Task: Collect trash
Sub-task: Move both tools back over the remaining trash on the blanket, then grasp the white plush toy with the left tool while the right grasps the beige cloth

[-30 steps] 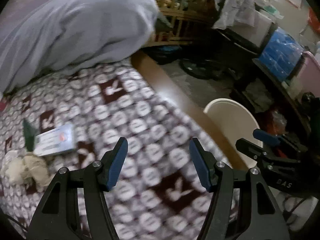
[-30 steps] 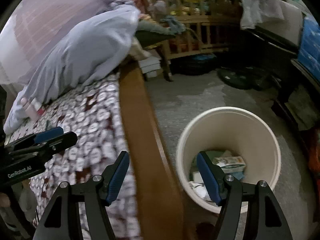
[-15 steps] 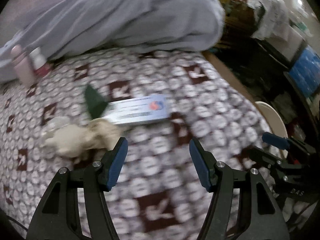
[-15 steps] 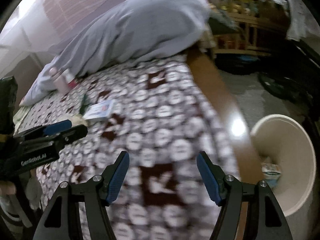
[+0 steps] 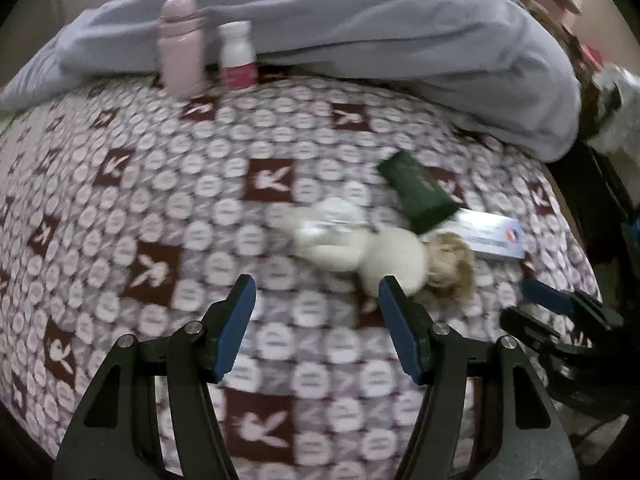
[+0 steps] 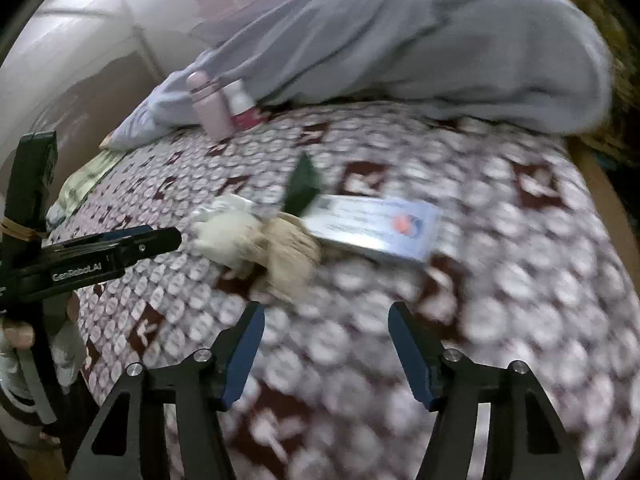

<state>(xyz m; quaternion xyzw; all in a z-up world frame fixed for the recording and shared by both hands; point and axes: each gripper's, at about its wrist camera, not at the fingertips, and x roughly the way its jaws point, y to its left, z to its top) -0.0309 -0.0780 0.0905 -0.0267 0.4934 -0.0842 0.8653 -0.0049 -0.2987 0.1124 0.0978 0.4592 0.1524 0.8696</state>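
Note:
Trash lies in a small heap on the patterned bedspread (image 5: 168, 184): crumpled cream tissues (image 5: 360, 248) (image 6: 256, 240), a dark green packet (image 5: 416, 192) (image 6: 302, 188) and a flat pale blue box (image 5: 492, 236) (image 6: 376, 228). My left gripper (image 5: 316, 308) hangs open just short of the tissues, nothing between its blue pads. My right gripper (image 6: 324, 332) is over the bedspread below the box, its jaws closing with nothing between them. Each gripper shows at the edge of the other's view: the right one (image 5: 560, 312), the left one (image 6: 120, 248).
A pink bottle (image 5: 180, 44) (image 6: 210, 104) and a white bottle with a red label (image 5: 238, 56) (image 6: 242, 106) stand at the far side against a rumpled grey blanket (image 5: 380, 28) (image 6: 420, 40). The bed's wooden edge (image 6: 604, 196) runs along the right.
Both grippers swung left from the bin and the bed's edge over the bedspread; the trash heap has come close in front. The bin has left both views.

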